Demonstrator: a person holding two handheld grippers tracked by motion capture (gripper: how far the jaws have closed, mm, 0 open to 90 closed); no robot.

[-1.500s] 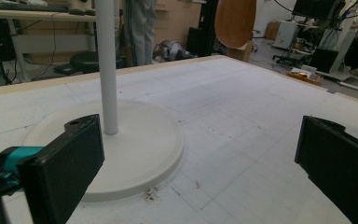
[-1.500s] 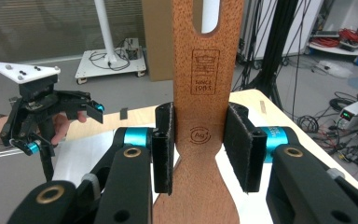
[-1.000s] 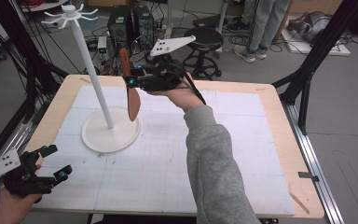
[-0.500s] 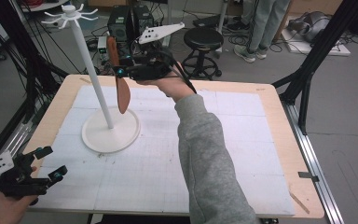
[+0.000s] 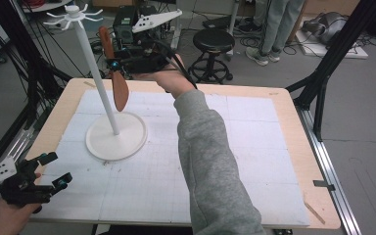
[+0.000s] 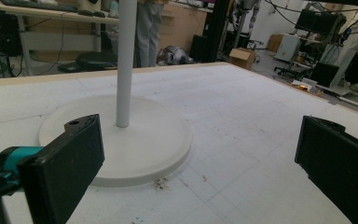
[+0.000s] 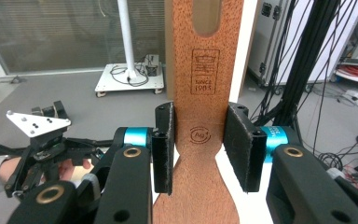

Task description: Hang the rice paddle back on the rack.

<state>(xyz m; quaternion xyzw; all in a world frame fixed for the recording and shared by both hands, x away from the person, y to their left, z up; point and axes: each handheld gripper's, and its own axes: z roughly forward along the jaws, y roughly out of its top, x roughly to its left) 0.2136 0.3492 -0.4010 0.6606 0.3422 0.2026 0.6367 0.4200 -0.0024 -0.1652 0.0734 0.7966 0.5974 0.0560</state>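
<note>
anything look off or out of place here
Nothing stands out. The right claw grips the wooden spatula upright by its handle beside the white stand; the left claw rests open at the table's near corner.

The spatula (image 7: 199,93) looks like matt reddish wood with a stamped mark; the stand (image 5: 116,134) looks like smooth white plastic.

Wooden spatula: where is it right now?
High view: the wooden spatula hangs blade-down in the right gripper, raised beside the white stand's pole, above its round base.
</note>
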